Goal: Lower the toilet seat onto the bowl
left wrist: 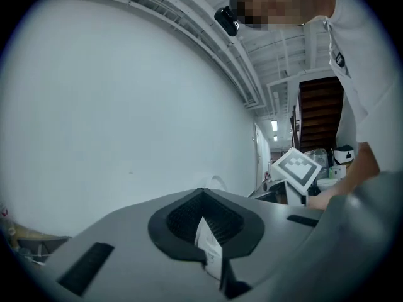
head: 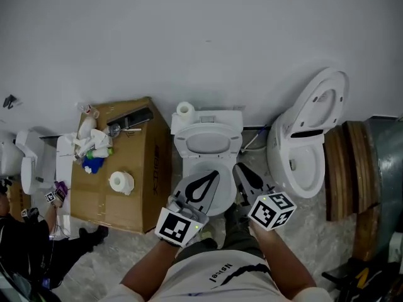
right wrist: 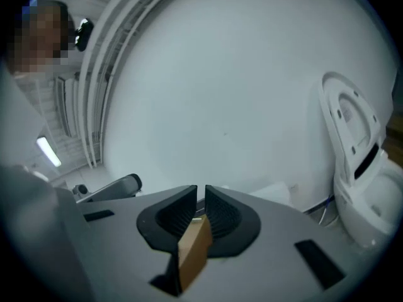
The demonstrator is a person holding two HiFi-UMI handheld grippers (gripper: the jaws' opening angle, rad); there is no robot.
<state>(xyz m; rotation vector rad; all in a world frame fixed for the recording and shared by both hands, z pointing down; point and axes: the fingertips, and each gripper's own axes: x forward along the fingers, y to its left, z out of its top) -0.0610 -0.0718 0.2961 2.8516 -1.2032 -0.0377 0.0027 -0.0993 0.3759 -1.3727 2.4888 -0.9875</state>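
A white toilet stands against the wall in the head view. Its seat (head: 181,139) looks raised, leaning back on the tank (head: 217,116), and the bowl (head: 191,167) lies open below it. My left gripper (head: 215,173) hangs over the bowl's front with its jaws together and nothing between them; its own view shows the shut tips (left wrist: 201,192) facing the bare wall. My right gripper (head: 239,167) is beside the bowl's right rim. Its jaws (right wrist: 201,187) are shut but for a hairline gap, and empty. Neither gripper touches the seat.
A second toilet (head: 302,150) with its lid up stands to the right, also in the right gripper view (right wrist: 362,168). A cardboard box (head: 132,168) with a paper roll (head: 121,182) and clutter is on the left. Another roll (head: 184,109) sits on the tank. Wooden rounds (head: 352,168) lean at far right.
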